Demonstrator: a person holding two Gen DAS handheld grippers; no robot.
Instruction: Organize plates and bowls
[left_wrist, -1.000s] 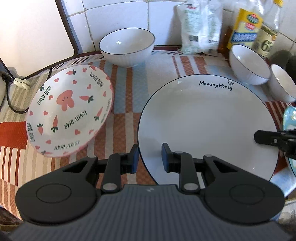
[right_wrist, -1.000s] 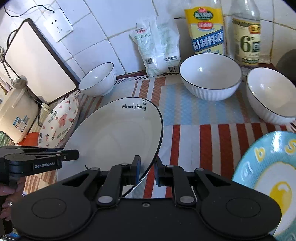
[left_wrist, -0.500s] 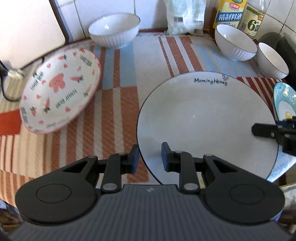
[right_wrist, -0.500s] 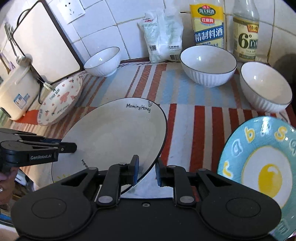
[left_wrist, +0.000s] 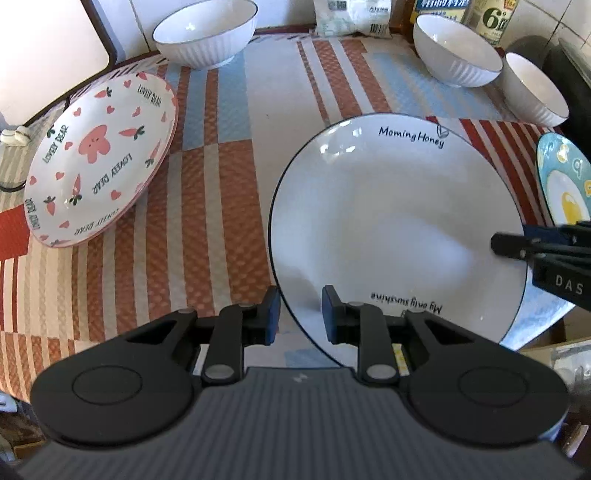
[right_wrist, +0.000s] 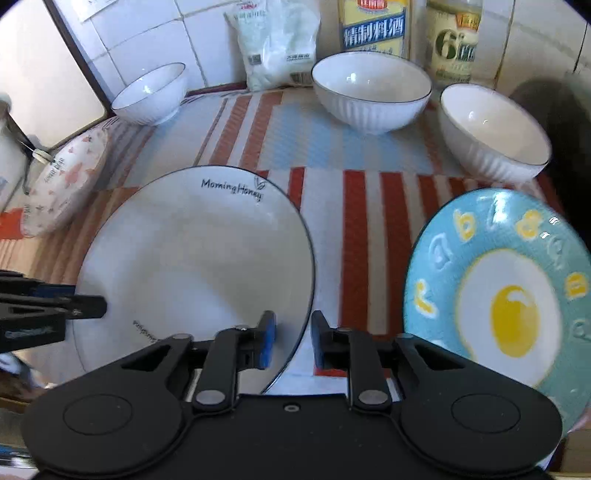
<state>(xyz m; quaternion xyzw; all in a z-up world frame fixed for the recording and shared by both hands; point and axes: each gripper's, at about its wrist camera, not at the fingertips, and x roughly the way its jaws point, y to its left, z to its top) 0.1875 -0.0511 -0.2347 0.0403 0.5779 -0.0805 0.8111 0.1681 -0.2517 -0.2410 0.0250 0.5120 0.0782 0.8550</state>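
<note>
A large white "Morning Honey" plate (left_wrist: 395, 225) is held above the striped mat by both grippers. My left gripper (left_wrist: 300, 317) is shut on its near left rim. My right gripper (right_wrist: 291, 338) is shut on its right rim (right_wrist: 207, 266). A pink "Lovely Bear" plate (left_wrist: 99, 155) leans at the left, also in the right wrist view (right_wrist: 62, 181). A blue egg plate (right_wrist: 506, 295) lies at the right. Three white bowls stand at the back: left (right_wrist: 151, 94), middle (right_wrist: 371, 90), right (right_wrist: 491, 133).
A white board (left_wrist: 44, 55) leans on the tiled wall at the back left. A white bag (right_wrist: 277, 44) and two bottles (right_wrist: 373, 27) stand against the wall behind the bowls. A dark pan (right_wrist: 569, 122) sits at the far right.
Both grippers have lifted the white plate and drawn it back toward the near edge of the counter. The blue egg plate has come further into view at the right.
</note>
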